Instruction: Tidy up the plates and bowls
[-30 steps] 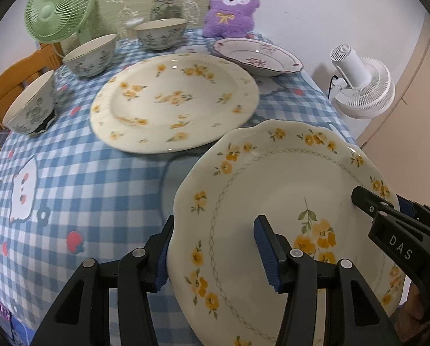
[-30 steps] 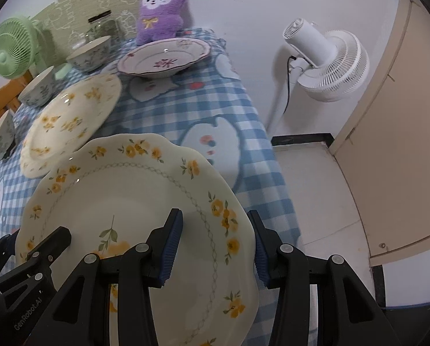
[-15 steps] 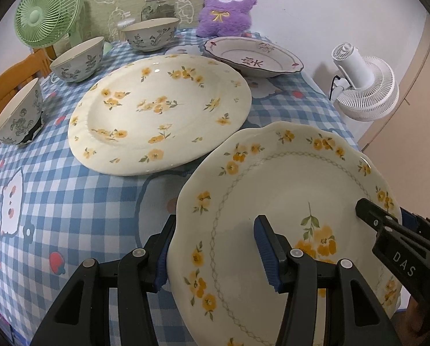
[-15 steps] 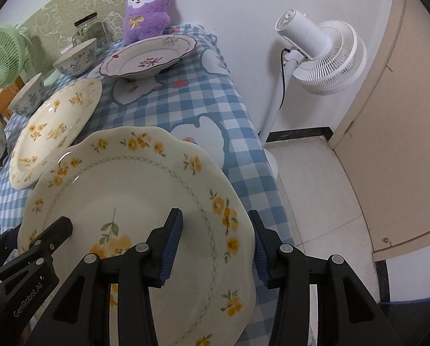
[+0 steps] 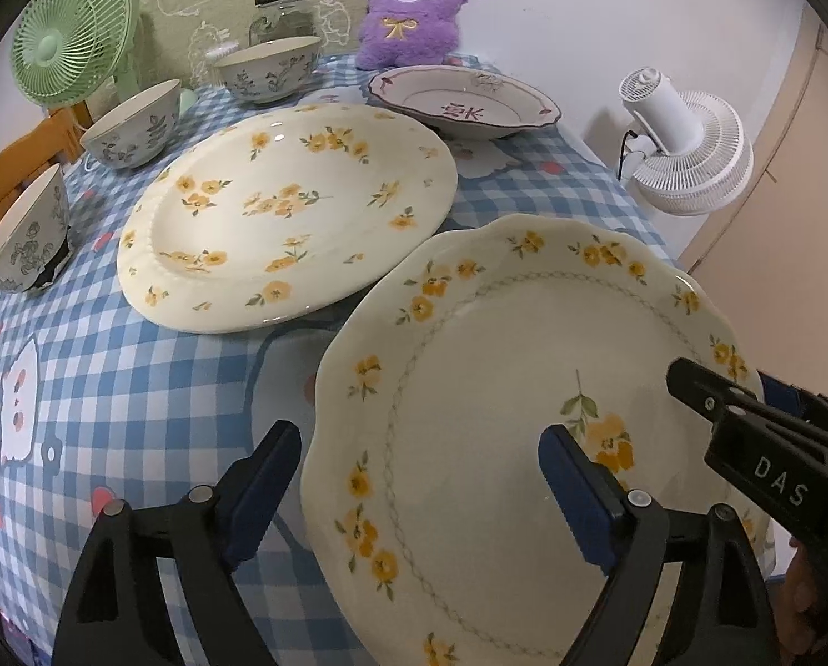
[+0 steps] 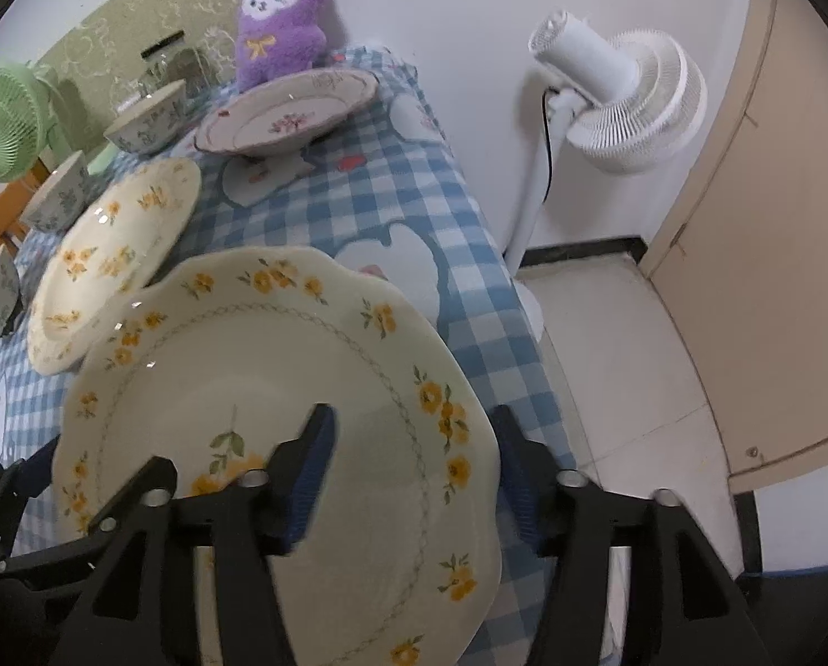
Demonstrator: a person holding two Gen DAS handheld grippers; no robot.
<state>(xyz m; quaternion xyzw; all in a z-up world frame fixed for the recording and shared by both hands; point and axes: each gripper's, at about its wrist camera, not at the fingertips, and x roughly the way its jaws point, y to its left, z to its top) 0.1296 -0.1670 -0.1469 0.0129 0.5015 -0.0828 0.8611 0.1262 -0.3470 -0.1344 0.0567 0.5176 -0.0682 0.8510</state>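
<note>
A scalloped plate point(image 5: 513, 388) with yellow flowers is held by its rim on two sides, above the near edge of the checked tablecloth point(image 5: 136, 388). The left gripper point(image 5: 419, 477) is spread wide, one pad under the plate's left rim and one over its face; whether it is actually pinched cannot be told. The right gripper point(image 6: 414, 466) is likewise parted around the right rim. At eleven o'clock from the plate a larger floral plate point(image 5: 286, 216) lies flat. Beyond it, at twelve, a purple-trimmed dish point(image 5: 463, 102) is set; three bowls point(image 5: 130, 125) are ranged at ten.
</note>
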